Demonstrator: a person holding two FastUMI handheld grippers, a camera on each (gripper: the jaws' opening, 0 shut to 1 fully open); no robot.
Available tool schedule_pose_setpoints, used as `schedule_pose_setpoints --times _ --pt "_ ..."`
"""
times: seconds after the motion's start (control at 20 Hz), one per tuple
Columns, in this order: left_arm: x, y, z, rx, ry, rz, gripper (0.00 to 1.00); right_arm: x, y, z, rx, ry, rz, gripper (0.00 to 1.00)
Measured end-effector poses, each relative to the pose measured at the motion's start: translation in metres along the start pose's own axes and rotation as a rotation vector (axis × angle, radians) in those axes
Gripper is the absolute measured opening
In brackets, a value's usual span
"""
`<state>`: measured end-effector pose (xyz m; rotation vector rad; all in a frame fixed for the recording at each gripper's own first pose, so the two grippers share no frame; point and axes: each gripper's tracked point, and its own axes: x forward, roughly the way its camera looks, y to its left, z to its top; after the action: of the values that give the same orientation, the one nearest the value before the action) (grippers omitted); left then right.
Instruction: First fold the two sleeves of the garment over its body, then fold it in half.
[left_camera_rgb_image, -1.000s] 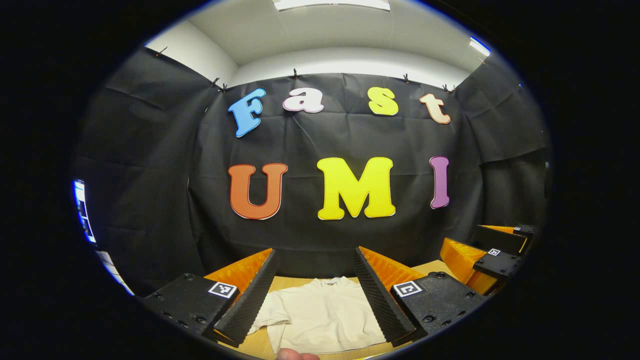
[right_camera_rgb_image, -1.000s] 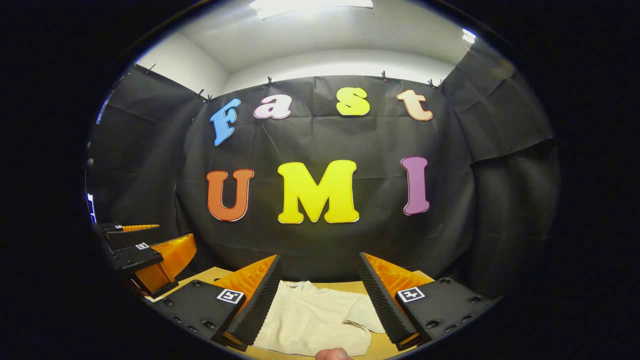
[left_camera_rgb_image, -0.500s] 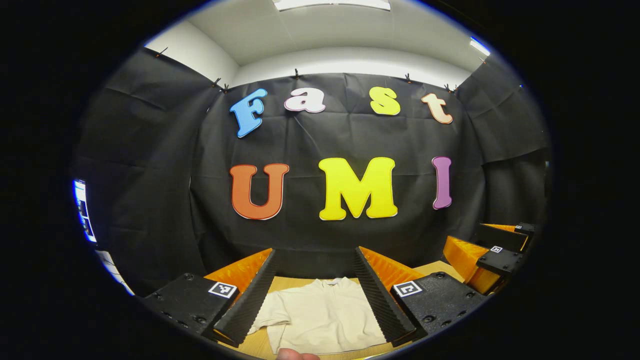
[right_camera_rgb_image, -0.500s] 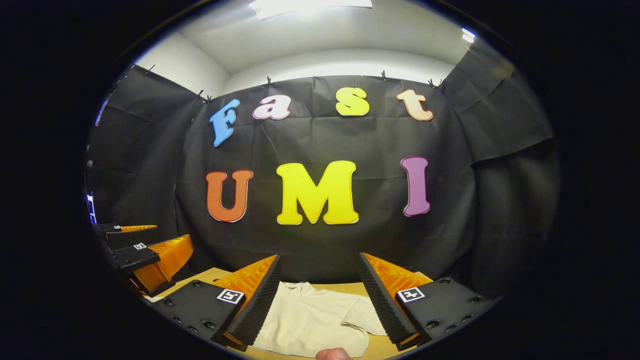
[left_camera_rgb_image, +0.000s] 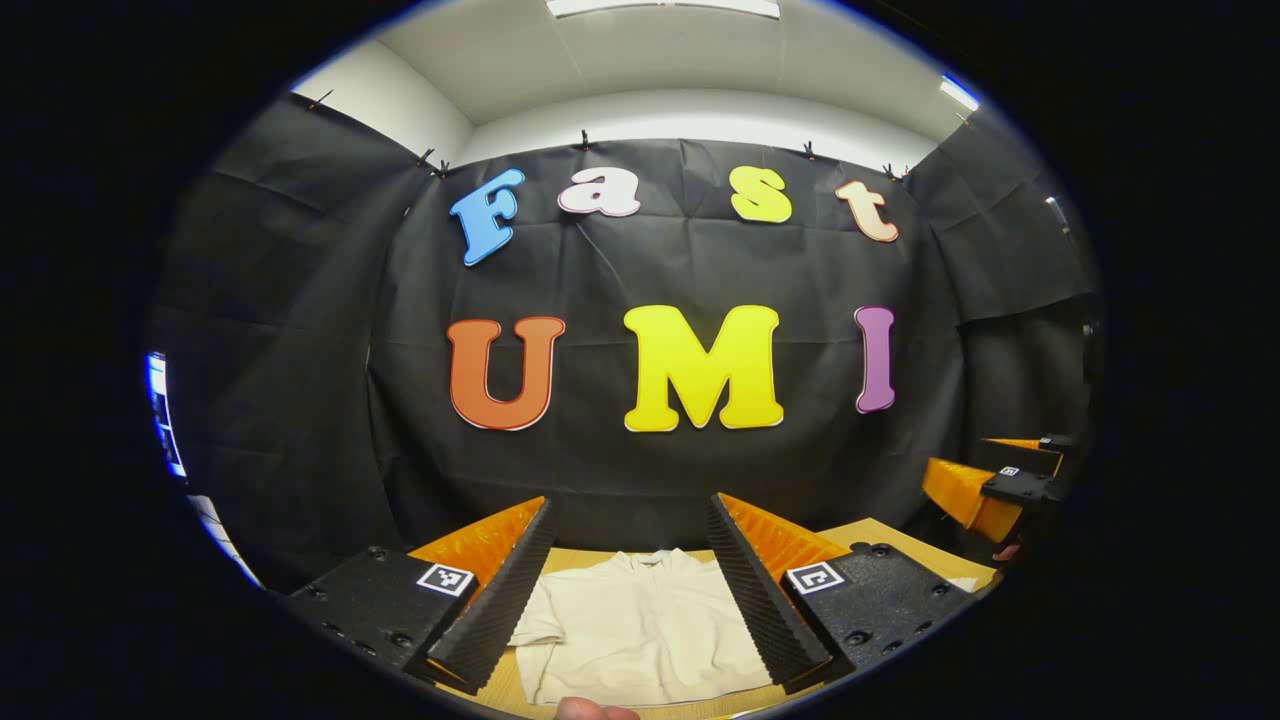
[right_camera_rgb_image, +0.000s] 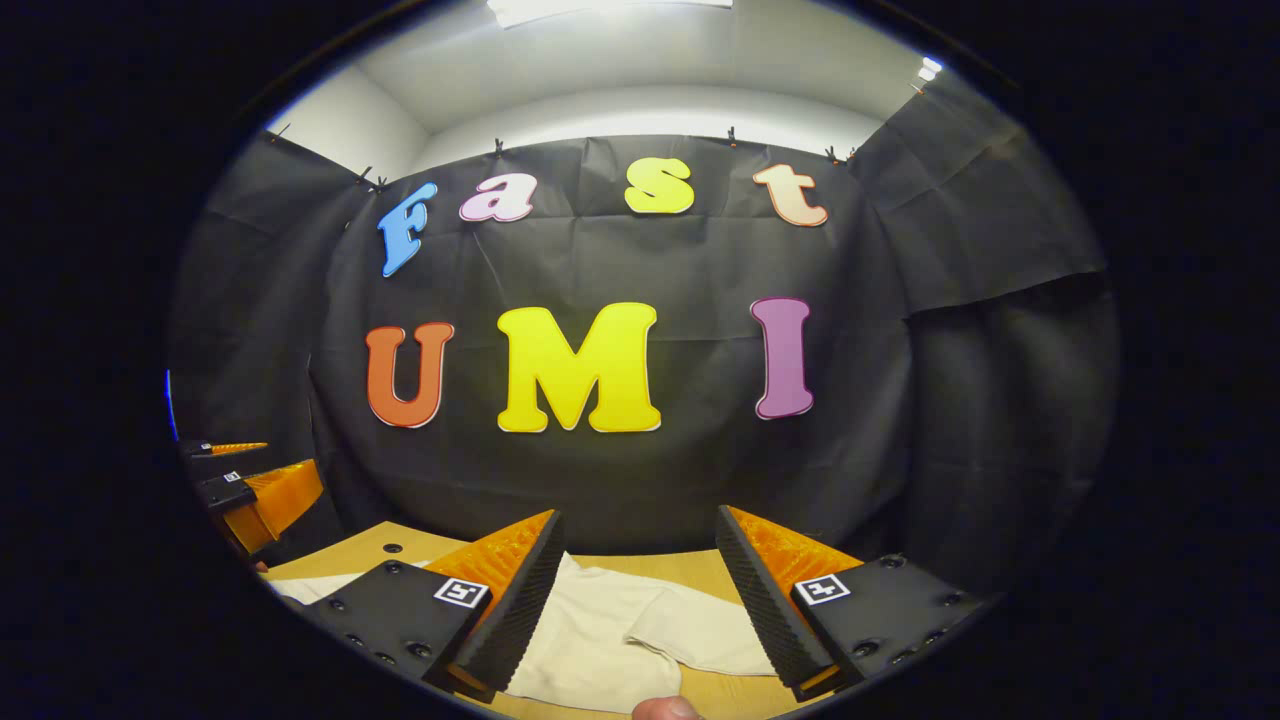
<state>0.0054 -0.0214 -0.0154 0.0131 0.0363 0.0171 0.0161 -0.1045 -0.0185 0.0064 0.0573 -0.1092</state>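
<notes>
On the wooden bench (left_camera_rgb_image: 905, 540), a cream short-sleeved garment (left_camera_rgb_image: 640, 630) lies flat, collar toward the black booth wall (left_camera_rgb_image: 300, 330) and hem toward the camera. From the left gripper view, the left tongs (left_camera_rgb_image: 632, 585) hover above it with their fingers spread wide — nothing between them but air, the garment's body and its left sleeve (left_camera_rgb_image: 535, 628) showing through the gap below. That sleeve juts out sideways, not folded over the body. A fingertip (left_camera_rgb_image: 595, 711) of the person's hand peeks in at the bottom edge.

From the right gripper view, the right tongs (right_camera_rgb_image: 640, 590) likewise stand spread apart over the garment (right_camera_rgb_image: 600, 650), clear of the cloth as far as the low angle lets one judge. Between the fingers lies the right sleeve (right_camera_rgb_image: 700, 635), spread outward on the bench (right_camera_rgb_image: 360, 550) with a soft crease where it meets the body. A fingertip (right_camera_rgb_image: 665, 709) shows at the bottom edge here as well.

Each view catches the other tongs off to one side — the right tongs (left_camera_rgb_image: 1000, 487) at the far right of the left gripper view, the left tongs (right_camera_rgb_image: 240, 490) at the far left of the right gripper view, both held above the bench.
</notes>
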Motion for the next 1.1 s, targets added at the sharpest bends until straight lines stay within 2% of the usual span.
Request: schedule_pose_setpoints --times 0.2,0.6,0.9,1.1 --pt "0.000 -0.014 -0.015 0.005 0.039 -0.016 0.98 -0.001 -0.054 -0.021 -0.031 0.046 -0.059 0.95" --pt "0.010 -0.045 -0.039 -0.014 0.116 -0.043 0.97 -0.013 -0.166 -0.107 -0.073 0.278 -0.158 0.95" --pt "0.016 -0.058 -0.051 0.022 0.149 -0.063 0.98 -0.012 -0.223 -0.191 -0.050 0.492 -0.197 0.95" --pt "0.023 -0.057 -0.053 0.046 0.158 -0.051 0.98 -0.010 -0.237 -0.258 0.000 0.673 -0.199 0.94"
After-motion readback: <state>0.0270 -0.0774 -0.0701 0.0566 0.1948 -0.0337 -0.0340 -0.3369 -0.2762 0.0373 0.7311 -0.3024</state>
